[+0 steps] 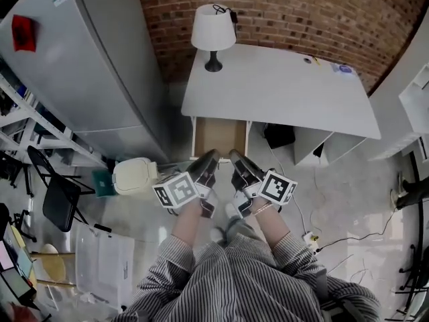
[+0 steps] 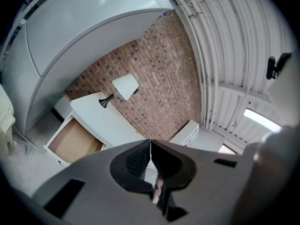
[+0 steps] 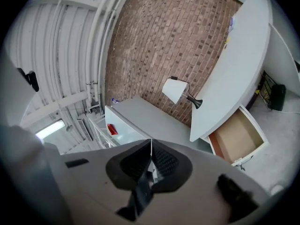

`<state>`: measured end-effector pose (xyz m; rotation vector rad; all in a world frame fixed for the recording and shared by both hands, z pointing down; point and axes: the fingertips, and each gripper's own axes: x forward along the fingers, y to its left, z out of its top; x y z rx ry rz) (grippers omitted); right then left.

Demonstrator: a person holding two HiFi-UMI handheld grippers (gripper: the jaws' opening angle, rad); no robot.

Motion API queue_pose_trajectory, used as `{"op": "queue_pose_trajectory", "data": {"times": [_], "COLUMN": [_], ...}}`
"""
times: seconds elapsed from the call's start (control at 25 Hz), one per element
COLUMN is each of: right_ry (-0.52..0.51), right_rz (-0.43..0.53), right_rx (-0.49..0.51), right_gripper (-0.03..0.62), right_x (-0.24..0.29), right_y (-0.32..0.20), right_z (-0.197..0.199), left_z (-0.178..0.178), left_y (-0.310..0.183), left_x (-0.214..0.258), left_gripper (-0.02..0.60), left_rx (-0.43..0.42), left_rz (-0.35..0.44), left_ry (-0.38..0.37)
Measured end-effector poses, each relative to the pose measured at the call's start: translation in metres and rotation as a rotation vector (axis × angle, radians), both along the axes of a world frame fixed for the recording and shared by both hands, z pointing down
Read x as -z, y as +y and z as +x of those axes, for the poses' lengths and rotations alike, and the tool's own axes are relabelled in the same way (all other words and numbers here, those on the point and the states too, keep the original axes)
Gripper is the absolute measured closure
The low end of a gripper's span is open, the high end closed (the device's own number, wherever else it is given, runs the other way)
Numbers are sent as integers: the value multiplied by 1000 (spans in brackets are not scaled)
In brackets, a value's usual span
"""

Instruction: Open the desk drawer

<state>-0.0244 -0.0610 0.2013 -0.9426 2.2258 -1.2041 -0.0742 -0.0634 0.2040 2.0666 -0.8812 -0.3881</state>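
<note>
The white desk [image 1: 281, 89] stands against the brick wall. Its drawer [image 1: 220, 136] under the left end is pulled out, and its brown bottom shows bare; the drawer [image 2: 72, 142] also shows in the left gripper view and the drawer [image 3: 236, 137] in the right gripper view. My left gripper [image 1: 209, 158] and right gripper [image 1: 236, 158] hang side by side just in front of the drawer, apart from it. Both have their jaws pressed together with nothing between them: left gripper [image 2: 150, 146], right gripper [image 3: 151, 146].
A white table lamp [image 1: 213, 32] stands at the desk's back left corner. A tall grey cabinet [image 1: 87, 59] is left of the desk, a small white bin [image 1: 135, 175] at its foot. A black folding chair [image 1: 57, 196] and papers [image 1: 104, 263] lie lower left; cables [image 1: 348, 237] trail at right.
</note>
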Motion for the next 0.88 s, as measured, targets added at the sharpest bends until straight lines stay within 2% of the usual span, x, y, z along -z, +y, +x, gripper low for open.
{"op": "queue_pose_trajectory", "data": {"times": [0.08,0.24,0.6,0.72,0.88], "right_ry": [18,-26,181,255,323], "right_rz": [29,39,140,201,234], "right_rx": [-12,-12,44,71,101], "right_gripper": [574,574,574,577,577], "right_x": [12,26,43,50,56], "right_y": [0,1,3,0,-3], "right_z": [3,7,22,26,34], "left_z": [2,8,23,28,41], "left_y": [3,6,3,-1,-3], "left_x": [10,26,42,50,61], "left_gripper": [568,568,568,568,568], "left_rx": [-17,-34,-38,-21,-9], "left_rz": [30,85,155,190,231], "left_ry": [-29,-78,-127,-177,-250]}}
